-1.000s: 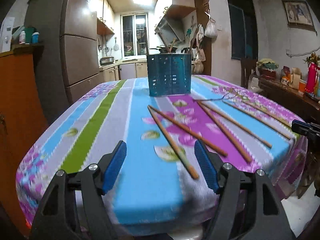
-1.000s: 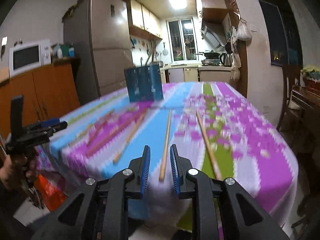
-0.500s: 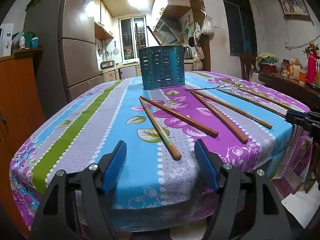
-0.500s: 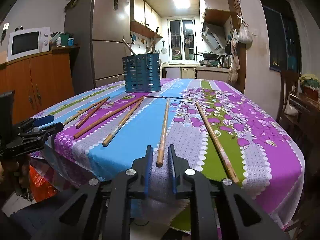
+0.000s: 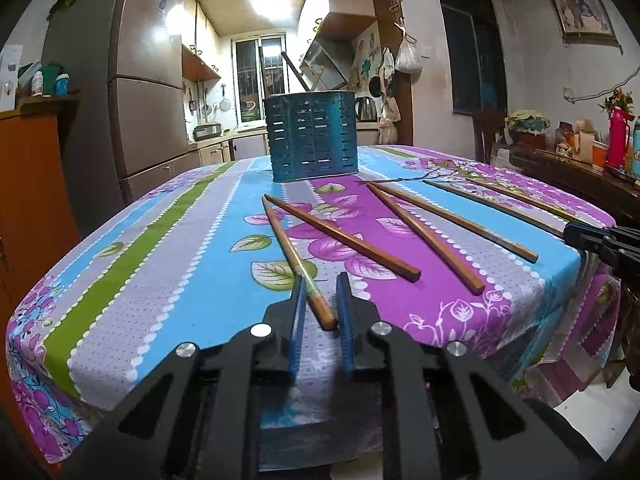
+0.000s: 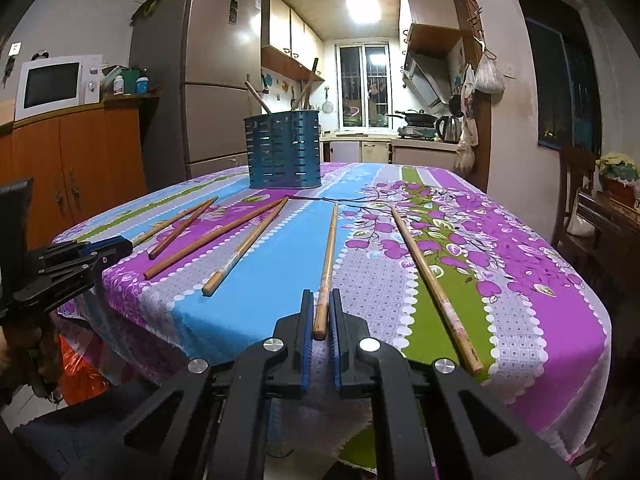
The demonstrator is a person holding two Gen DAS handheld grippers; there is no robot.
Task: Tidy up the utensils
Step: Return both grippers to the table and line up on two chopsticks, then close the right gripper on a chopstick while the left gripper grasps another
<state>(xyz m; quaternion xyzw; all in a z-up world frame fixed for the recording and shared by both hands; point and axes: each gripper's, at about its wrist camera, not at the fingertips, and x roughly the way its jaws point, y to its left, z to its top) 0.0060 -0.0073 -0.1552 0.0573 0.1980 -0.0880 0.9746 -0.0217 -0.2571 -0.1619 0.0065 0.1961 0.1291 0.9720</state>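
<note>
The table under its striped, flower-printed purple, blue and green tablecloth carries the slotted blue metal utensil holder near its far edge, a few sticks already leaning inside. Since a moment ago the left gripper has narrowed from wide open to a close bracket around the butt of the leftmost brown wooden chopstick at the near edge; whether its pads touch is unclear. The right gripper has crept forward, nearly pinching the pale wooden chopstick at its near edge. Both lifts look imminent. Four other chopsticks lie loose, fanned toward the holder.
</note>
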